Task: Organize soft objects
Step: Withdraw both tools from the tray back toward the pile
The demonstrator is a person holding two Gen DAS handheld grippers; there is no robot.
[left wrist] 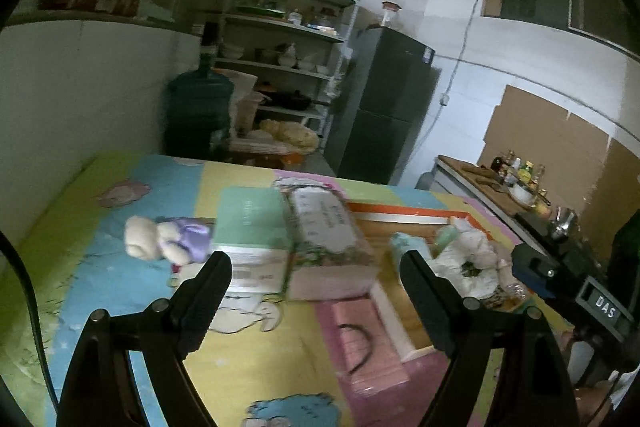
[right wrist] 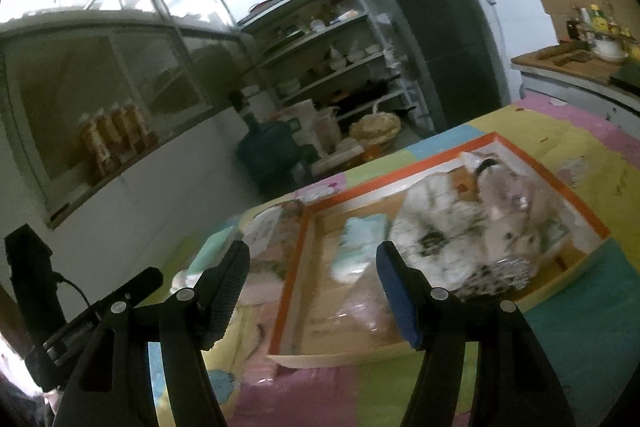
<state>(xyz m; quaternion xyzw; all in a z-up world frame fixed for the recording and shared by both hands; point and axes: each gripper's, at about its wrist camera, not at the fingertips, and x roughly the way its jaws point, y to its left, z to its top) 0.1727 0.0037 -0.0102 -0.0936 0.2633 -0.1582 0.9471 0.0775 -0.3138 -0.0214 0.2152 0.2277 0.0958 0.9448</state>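
Left gripper [left wrist: 316, 269] spread wide and empty above the near part of the patchwork mat [left wrist: 248, 359], aimed at two tissue packs, the green tissue pack [left wrist: 250, 223] and floral tissue pack [left wrist: 330, 239], side by side mid-mat just left of the orange-rimmed tray [right wrist: 440, 163]; beyond them, toward the left edge, a small plush bear [left wrist: 166, 237] in purple, apart from the tray. Right gripper [right wrist: 312, 265] likewise wide and empty over the tray's near-left corner, with a white fluffy toy [right wrist: 436, 227], a beige plush [right wrist: 516, 203] and a pale blue soft item [right wrist: 358, 247] already inside. By the look of it partly done: bear and both packs probably left to gather.
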